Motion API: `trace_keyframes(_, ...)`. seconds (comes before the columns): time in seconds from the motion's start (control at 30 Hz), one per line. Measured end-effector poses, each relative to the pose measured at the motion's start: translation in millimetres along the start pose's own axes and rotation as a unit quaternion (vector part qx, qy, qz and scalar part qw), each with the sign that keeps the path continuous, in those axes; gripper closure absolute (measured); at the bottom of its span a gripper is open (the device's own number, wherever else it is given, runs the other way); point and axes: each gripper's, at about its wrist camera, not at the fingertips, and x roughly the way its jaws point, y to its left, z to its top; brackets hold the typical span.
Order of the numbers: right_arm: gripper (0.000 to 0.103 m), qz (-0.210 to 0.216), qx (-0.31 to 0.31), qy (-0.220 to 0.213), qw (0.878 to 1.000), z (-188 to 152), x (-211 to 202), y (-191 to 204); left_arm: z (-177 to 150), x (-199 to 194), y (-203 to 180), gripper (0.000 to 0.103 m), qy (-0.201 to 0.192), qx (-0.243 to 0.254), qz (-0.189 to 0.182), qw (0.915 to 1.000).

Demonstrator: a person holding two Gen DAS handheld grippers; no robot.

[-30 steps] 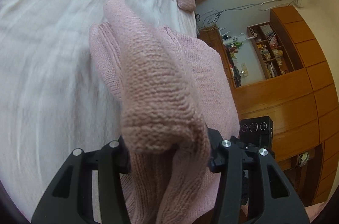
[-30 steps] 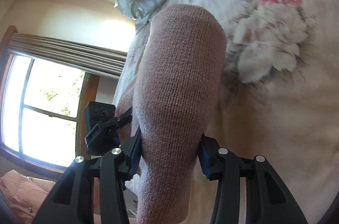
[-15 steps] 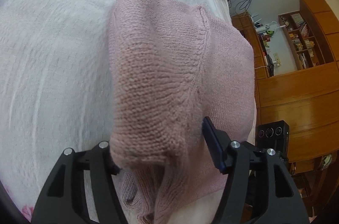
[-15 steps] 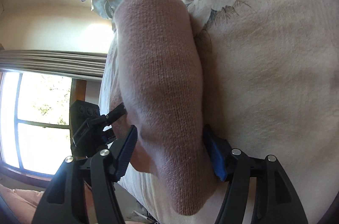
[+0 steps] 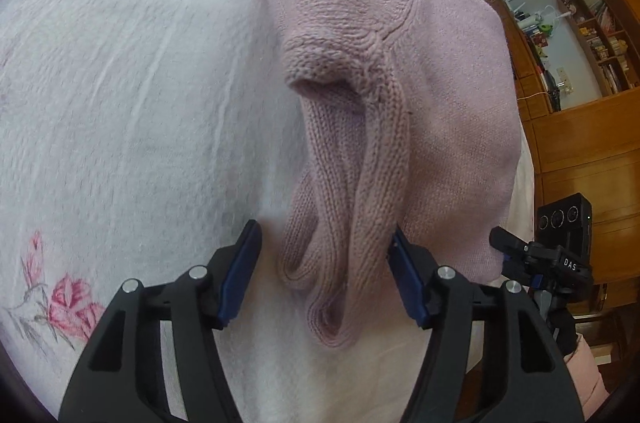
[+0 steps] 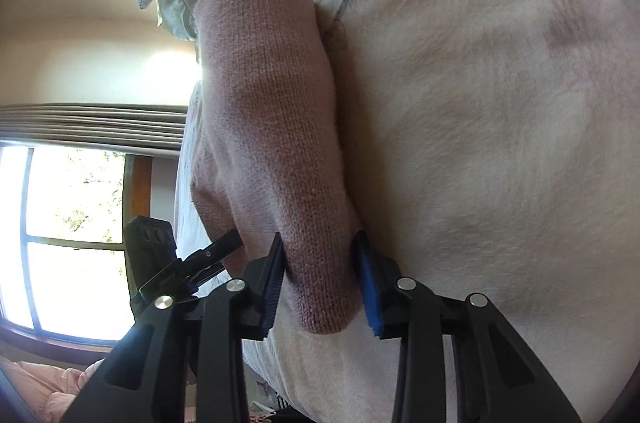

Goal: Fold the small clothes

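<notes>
While a pink knit sweater (image 5: 440, 95) lies doubled on the white floral bedspread (image 5: 120, 83), the left gripper (image 5: 322, 275) stands with its jaws parted around the bunched ribbed hem, apparently letting it go so the fold settles. To the right, the right gripper (image 6: 320, 275) has its blue pads against the sweater's folded edge on either side, seemingly pinning that side flat.

The knitted sweater (image 5: 420, 95) was pale pink, ribbed at its hem. The bedspread (image 5: 120, 83) was white with pink flowers and grey stems. Each gripper was black with blue pads (image 5: 236, 275) on its jaws. The cabinets (image 5: 580, 151) were orange-brown wood; the curtain (image 6: 92, 127) was grey-striped.
</notes>
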Motion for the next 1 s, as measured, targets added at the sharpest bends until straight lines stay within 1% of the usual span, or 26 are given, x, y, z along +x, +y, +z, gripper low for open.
trace_keyframes(0.1,0.065,-0.018,0.011,-0.009,1.000,-7.9,-5.1,-4.4,3.1,-0.2,-3.2,0.040,0.002,0.002,0.008,1.0000)
trace_keyframes(0.13,0.061,-0.031,0.004,-0.012,0.999,-8.7,-6.2,1.6,2.7,-1.1,-5.6,0.041,0.003,0.002,0.012,0.9999)
trace_keyframes(0.17,0.054,-0.052,-0.005,-0.014,0.999,-10.0,-7.6,10.1,3.2,-3.6,-8.7,0.041,0.004,0.001,0.018,0.9998)
trace_keyframes(0.2,0.052,-0.074,-0.015,-0.015,0.997,-11.9,-9.8,19.0,4.1,-7.9,-11.9,0.041,0.003,0.000,0.021,0.9998)
trace_keyframes(0.27,0.046,-0.098,-0.036,-0.020,0.994,-19.5,-16.8,36.6,3.1,-19.9,-17.7,0.040,-0.008,-0.001,0.021,0.9997)
trace_keyframes(0.3,0.043,-0.116,-0.050,-0.026,0.992,-23.3,-20.8,47.0,3.4,-27.9,-21.3,0.039,-0.016,-0.002,0.021,0.9997)
trace_keyframes(0.33,0.036,-0.136,-0.063,-0.030,0.988,-28.0,-25.6,54.3,3.4,-35.0,-24.5,0.035,-0.022,-0.003,0.025,0.9995)
trace_keyframes(0.4,0.034,-0.173,-0.090,-0.039,0.980,-37.1,-31.1,74.0,2.0,-47.8,-32.6,0.032,-0.028,0.002,0.036,0.9989)
trace_keyframes(0.47,0.025,-0.202,-0.098,-0.043,0.973,-44.8,-35.4,87.9,-0.1,-59.7,-44.0,0.028,-0.035,0.016,0.051,0.9980)
trace_keyframes(0.53,0.025,-0.224,-0.105,-0.046,0.968,-52.9,-39.2,99.8,-2.1,-70.6,-57.1,0.027,-0.043,0.027,0.055,0.9972)
trace_keyframes(0.6,0.024,-0.256,-0.113,-0.046,0.959,-61.3,-41.8,109.9,-7.6,-79.7,-64.9,0.024,-0.047,0.034,0.065,0.9962)
trace_keyframes(0.67,0.020,-0.279,-0.123,-0.050,0.951,-69.2,-45.8,118.8,-17.4,-88.1,-67.9,0.024,-0.052,0.042,0.076,0.9948)
trace_keyframes(0.77,0.018,-0.282,-0.136,-0.055,0.948,-80.6,-54.5,125.5,-29.5,-100.4,-75.1,0.021,-0.059,0.052,0.097,0.9922)
trace_keyframes(0.8,0.016,-0.292,-0.139,-0.055,0.945,-83.4,-57.2,128.5,-33.2,-104.5,-78.5,0.021,-0.061,0.056,0.102,0.9914)
trace_keyframes(0.87,0.012,-0.321,-0.149,-0.064,0.933,-91.7,-61.6,139.0,-40.7,-113.6,-83.2,0.021,-0.065,0.062,0.110,0.9899)
trace_keyframes(0.9,0.012,-0.327,-0.156,-0.068,0.930,-96.1,-64.7,144.6,-45.6,-119.1,-84.4,0.021,-0.066,0.063,0.114,0.9893)
trace_keyframes(1.0,0.010,-0.323,-0.166,-0.076,0.929,-105.1,-73.1,158.0,-56.6,-135.4,-88.6,0.019,-0.076,0.070,0.123,0.9870)
